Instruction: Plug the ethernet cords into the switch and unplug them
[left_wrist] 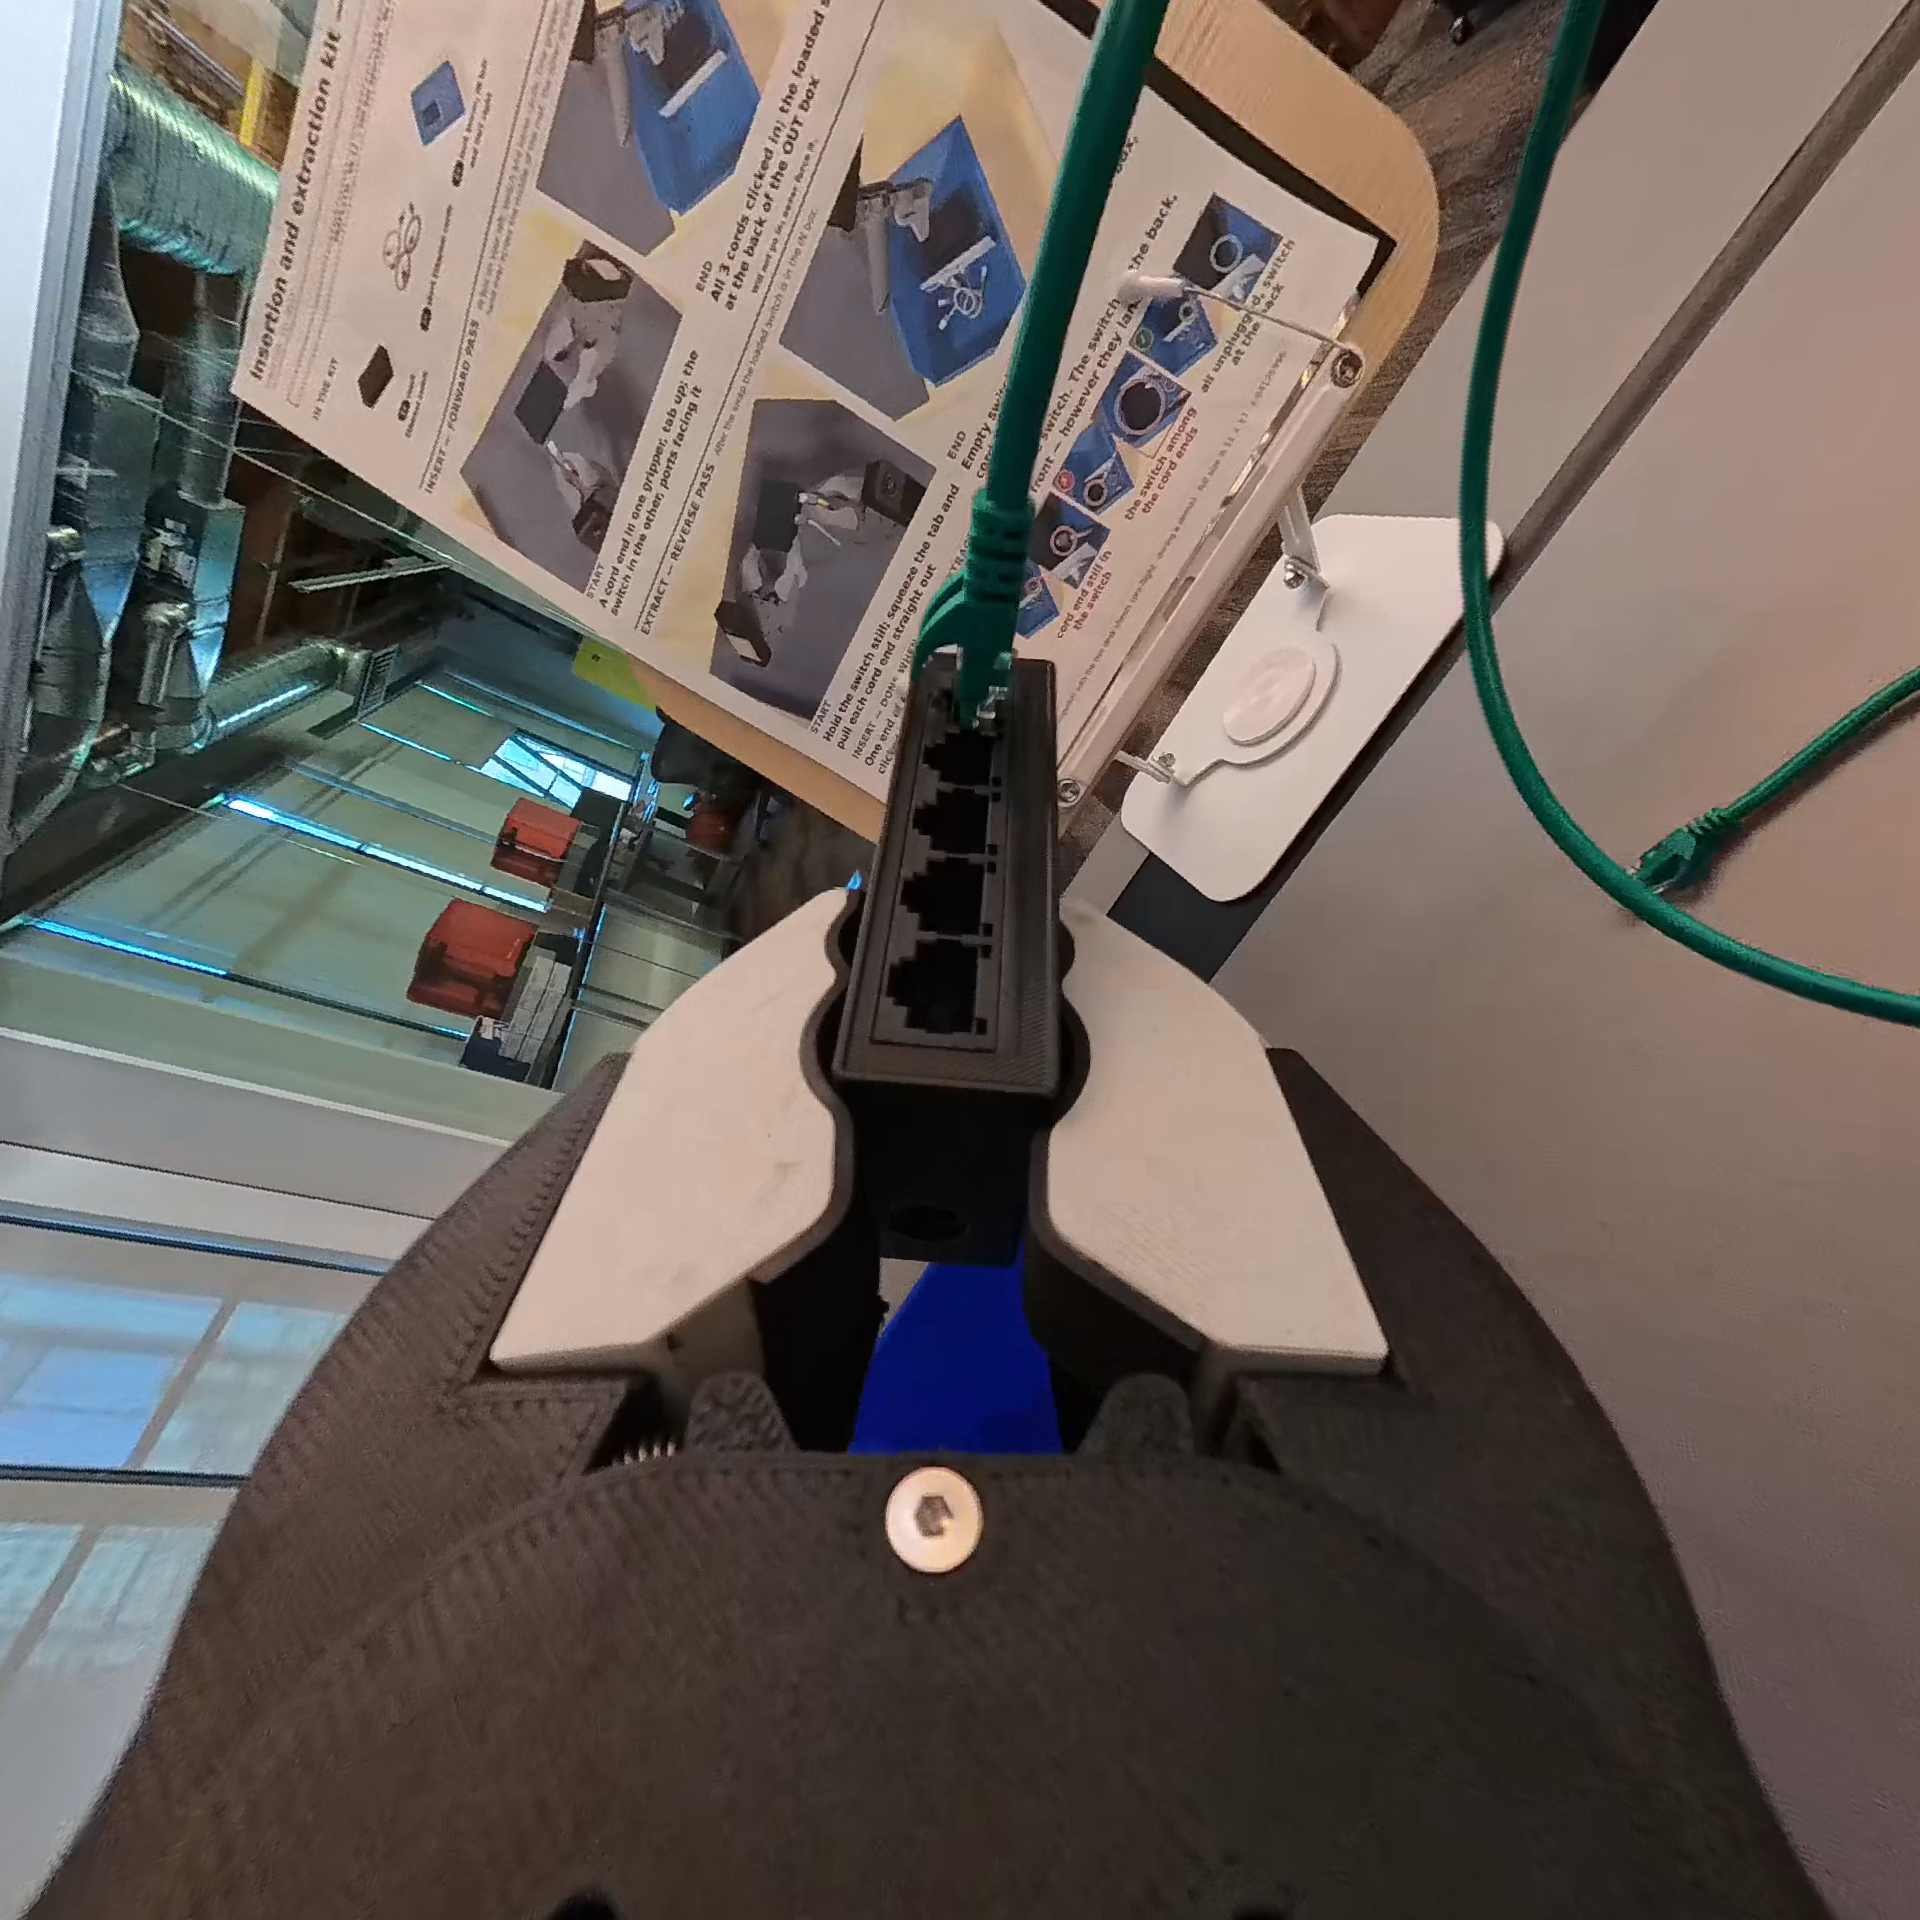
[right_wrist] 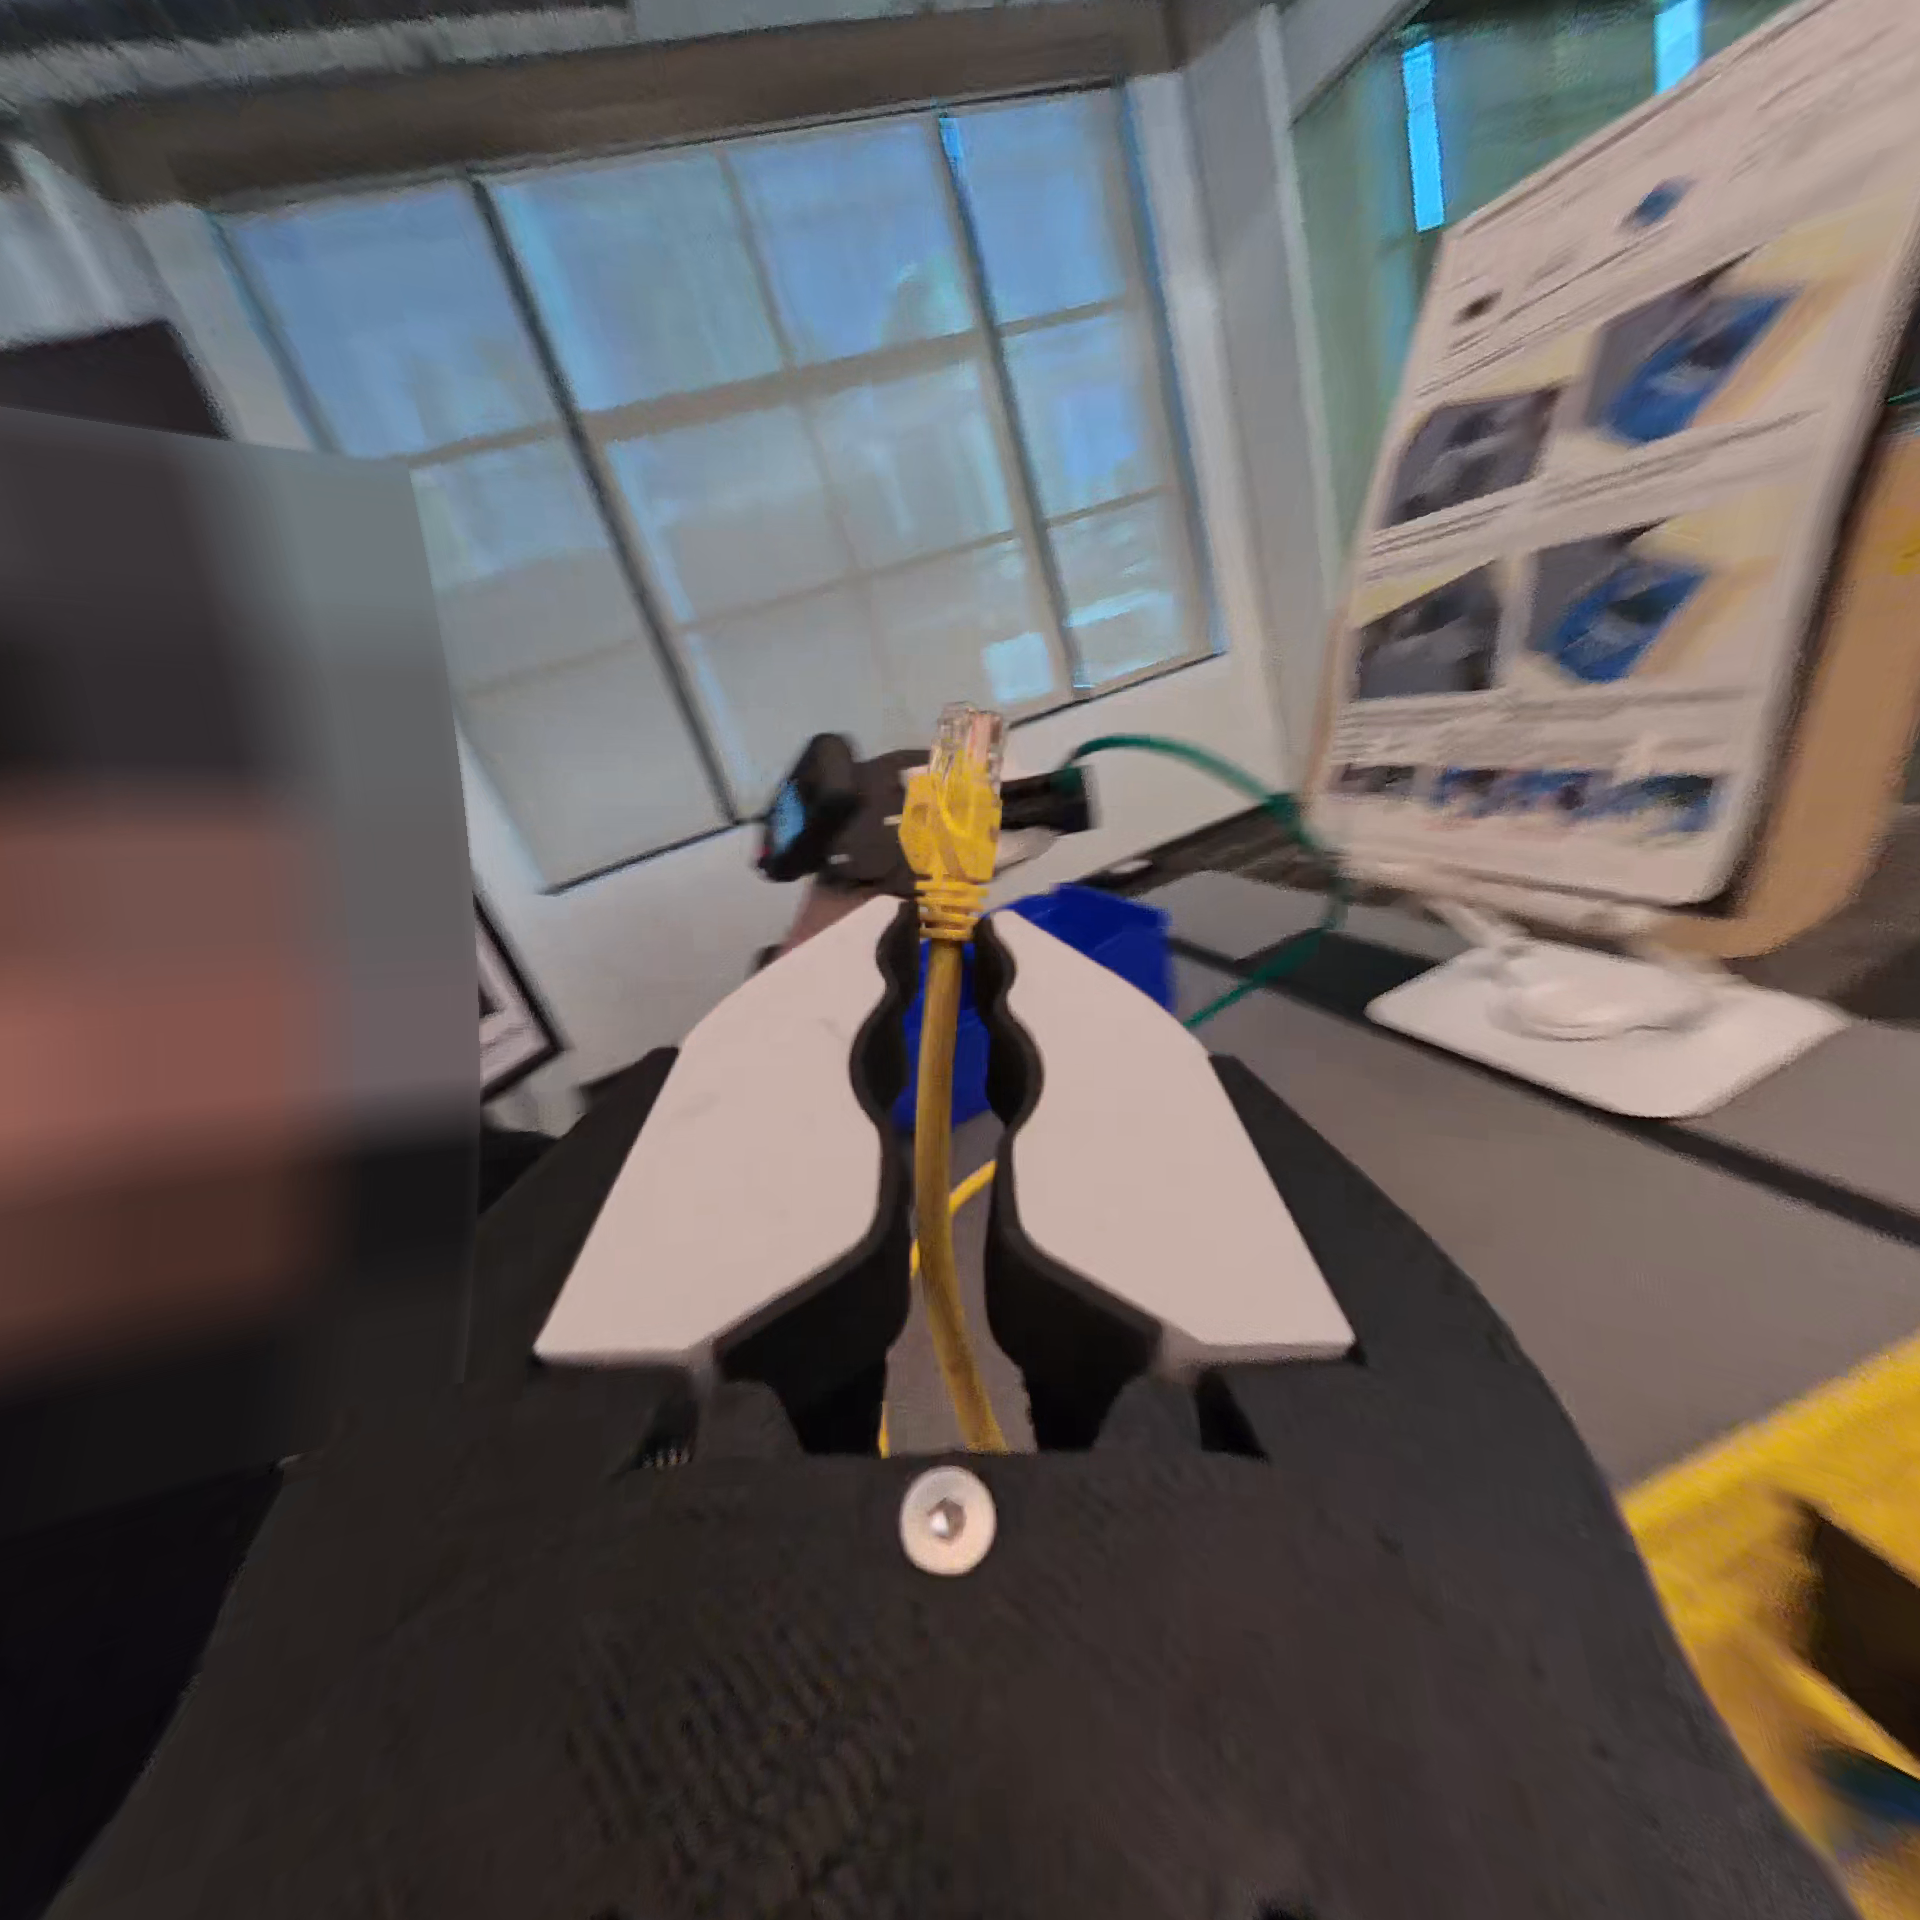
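A large grid-paned window (right_wrist: 717, 457) filled the far white wall, letting in pale blue daylight. At about two o'clock from it, an instruction sheet (right_wrist: 1590, 499) with photographs stood tilted on a white stand base (right_wrist: 1600, 1029) on the grey table (right_wrist: 1558, 1247). In the left wrist view the same sheet (left_wrist: 665, 343) leaned on a light wooden board (left_wrist: 1340, 125), with silver ventilation ducts (left_wrist: 177, 270) at nine o'clock and red cases (left_wrist: 468, 956) on distant shelving lower down. A blurred yellow bin (right_wrist: 1787, 1538) sat at four o'clock.
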`<state>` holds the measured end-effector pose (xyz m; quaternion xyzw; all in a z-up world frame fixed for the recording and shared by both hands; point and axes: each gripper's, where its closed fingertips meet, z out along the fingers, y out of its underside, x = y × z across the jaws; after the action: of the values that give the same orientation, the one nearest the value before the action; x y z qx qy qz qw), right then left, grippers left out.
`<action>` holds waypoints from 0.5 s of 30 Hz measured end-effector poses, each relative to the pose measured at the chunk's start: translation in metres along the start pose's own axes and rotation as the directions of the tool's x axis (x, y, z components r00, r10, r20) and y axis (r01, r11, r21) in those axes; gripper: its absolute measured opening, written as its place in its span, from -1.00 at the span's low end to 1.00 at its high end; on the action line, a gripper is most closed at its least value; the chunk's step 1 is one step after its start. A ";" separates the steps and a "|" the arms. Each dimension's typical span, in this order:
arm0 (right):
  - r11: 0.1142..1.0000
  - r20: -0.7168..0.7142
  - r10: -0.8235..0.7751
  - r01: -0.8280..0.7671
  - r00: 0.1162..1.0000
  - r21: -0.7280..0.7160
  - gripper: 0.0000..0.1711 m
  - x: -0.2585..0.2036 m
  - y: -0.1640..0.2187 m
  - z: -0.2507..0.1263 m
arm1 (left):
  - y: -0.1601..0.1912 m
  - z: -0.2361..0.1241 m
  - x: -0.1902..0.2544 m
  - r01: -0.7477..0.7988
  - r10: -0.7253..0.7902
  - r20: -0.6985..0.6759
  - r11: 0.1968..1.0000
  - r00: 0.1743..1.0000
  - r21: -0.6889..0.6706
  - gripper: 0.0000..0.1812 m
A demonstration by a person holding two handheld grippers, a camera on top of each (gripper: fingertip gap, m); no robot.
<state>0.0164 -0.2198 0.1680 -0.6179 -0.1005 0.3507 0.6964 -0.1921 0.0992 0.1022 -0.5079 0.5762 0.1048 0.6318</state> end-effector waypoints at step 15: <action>0.962 -0.261 -0.266 0.273 0.928 -0.008 -0.86 0.004 -0.221 -0.013 | 0.022 0.003 -0.014 0.035 -0.034 0.015 0.997 0.999 -0.066 -0.67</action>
<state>0.1068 -0.2253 0.3699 -0.6289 -0.0872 0.1692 0.7539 -0.2104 0.1176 0.1016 -0.5377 0.5592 0.1162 0.6203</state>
